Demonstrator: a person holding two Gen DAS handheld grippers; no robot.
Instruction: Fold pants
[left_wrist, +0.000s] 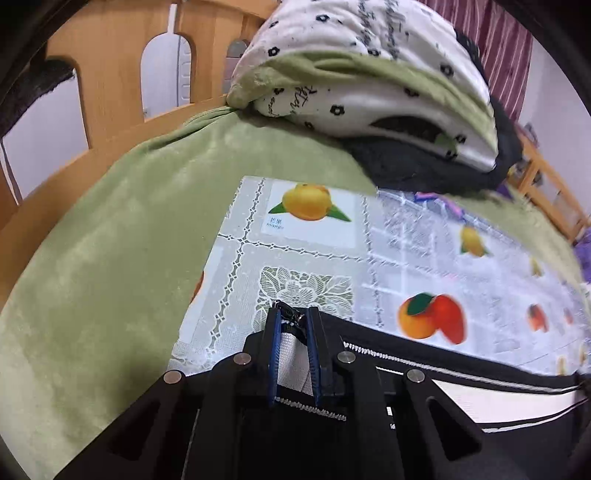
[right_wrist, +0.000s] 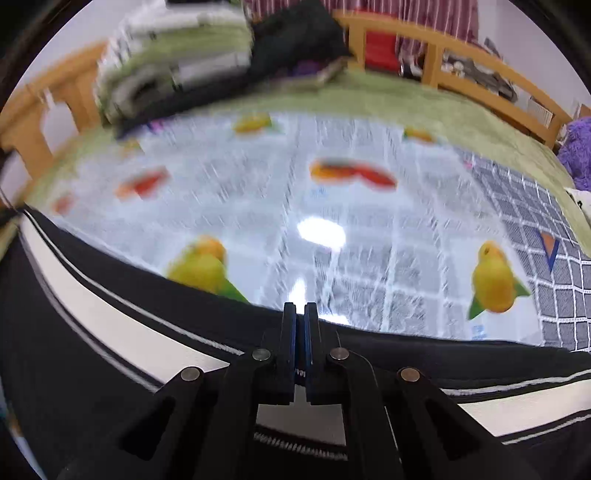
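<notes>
Black grippers (left_wrist: 293, 314) (right_wrist: 300, 308), blue pads, silver pivot screws.

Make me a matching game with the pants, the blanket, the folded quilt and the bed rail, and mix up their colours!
Things:
1. pants
2. blanket
3. folded quilt
4. bed rail

Colours:
A. plain green
B. black with a white stripe
C. light brown wood
D. white with little black flowers

Pairs: 1-B, 2-A, 3-D, 4-C
</notes>
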